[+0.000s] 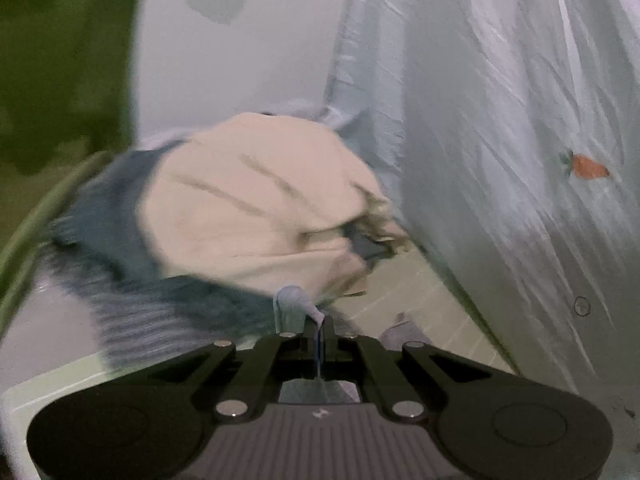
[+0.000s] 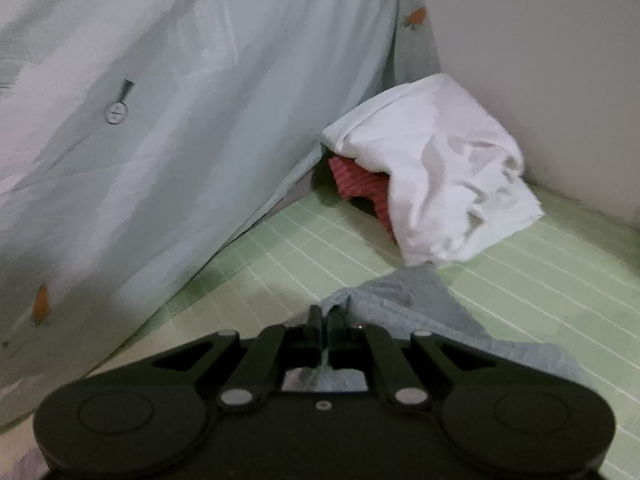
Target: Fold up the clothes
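My left gripper (image 1: 319,325) is shut on a pinch of pale blue-grey cloth (image 1: 294,306). Just beyond it, blurred, is a hand in a cream work glove (image 1: 256,204) with a blue knit cuff. My right gripper (image 2: 325,318) is shut on the edge of the same kind of blue-grey garment (image 2: 416,300), which trails off to the right over the green checked sheet (image 2: 540,280). How the garment lies between the two grippers is hidden.
A pale green quilt with carrot prints (image 2: 180,120) rises on the left of the right wrist view and fills the right of the left wrist view (image 1: 500,120). A heap of white cloth over red striped cloth (image 2: 436,168) lies by the grey wall (image 2: 540,60).
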Tool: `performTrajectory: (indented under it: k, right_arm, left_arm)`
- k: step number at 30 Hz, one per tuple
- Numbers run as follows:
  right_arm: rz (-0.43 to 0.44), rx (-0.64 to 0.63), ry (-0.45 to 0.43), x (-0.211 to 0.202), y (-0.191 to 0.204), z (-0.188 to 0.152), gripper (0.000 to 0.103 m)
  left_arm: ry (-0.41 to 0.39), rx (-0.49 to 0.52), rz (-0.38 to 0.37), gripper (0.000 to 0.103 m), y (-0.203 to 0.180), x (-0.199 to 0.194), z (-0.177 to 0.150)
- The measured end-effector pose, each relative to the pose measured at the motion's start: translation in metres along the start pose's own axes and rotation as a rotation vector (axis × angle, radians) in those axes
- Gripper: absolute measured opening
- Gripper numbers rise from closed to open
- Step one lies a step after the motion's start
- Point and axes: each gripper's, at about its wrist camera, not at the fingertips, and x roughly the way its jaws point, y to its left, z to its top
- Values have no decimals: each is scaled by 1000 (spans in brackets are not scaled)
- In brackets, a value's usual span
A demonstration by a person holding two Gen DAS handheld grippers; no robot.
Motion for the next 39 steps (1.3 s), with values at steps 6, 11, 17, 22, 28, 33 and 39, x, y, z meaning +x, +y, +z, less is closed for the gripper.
performTrajectory:
  k: [6,11,17,22,28,33,39]
  right_arm:
    - [24,-68,59,98,35,27,4]
    - [-119,-123,13,108,51,16,61]
    - [-90,-57,183,67,38,-54,72]
    - [-117,139,307,57,20,-92,75]
    - [-67,199,347,64,26,-102,76]
    - [-64,197,358,77,37,-96,75]
    - [-99,129,352,79,32,-94,4]
  left_arm:
    - [-66,121,-138,13,-93,103,20]
    - [-74,282,-62,67,-111,103,-12]
    - [53,243,15,70,-71,99,-50]
    - [166,201,83,75,-36,98,-81]
    - [223,185,117,74,-24,104,-95]
    - [256,204,110,50,-29,113,-94]
    - [256,232,100,2,-19,107,-92]
